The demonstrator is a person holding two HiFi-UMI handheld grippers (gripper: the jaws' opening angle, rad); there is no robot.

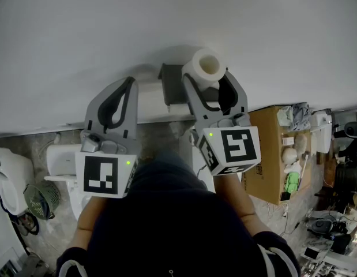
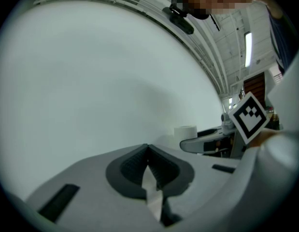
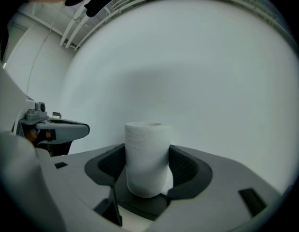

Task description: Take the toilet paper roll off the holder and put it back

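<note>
Plain white wall (image 1: 166,22) fills the upper half of the head view, and speckled grey floor (image 1: 161,134) runs along its foot. Nearest is the person's dark top (image 1: 172,224), with both arms reaching forward. The left gripper (image 1: 126,88) has its fingers (image 2: 132,166) pressed together. A pale sliver shows in the gap lower down, and I cannot tell what it is. The right gripper (image 1: 208,78) has its fingers (image 3: 188,166) clamped on the sides of the toilet paper roll (image 3: 146,158), which stands upright between them. Seen from the head, the roll's open core faces up and it sits just right of the dark holder (image 1: 172,85) on the wall; whether they touch cannot be told. Farther off on the floor, an open cardboard box (image 1: 265,154) at the right holds pale items and something green (image 1: 292,182). A small fan (image 1: 42,199) and a white fixture (image 1: 63,160) stand at the left
</note>
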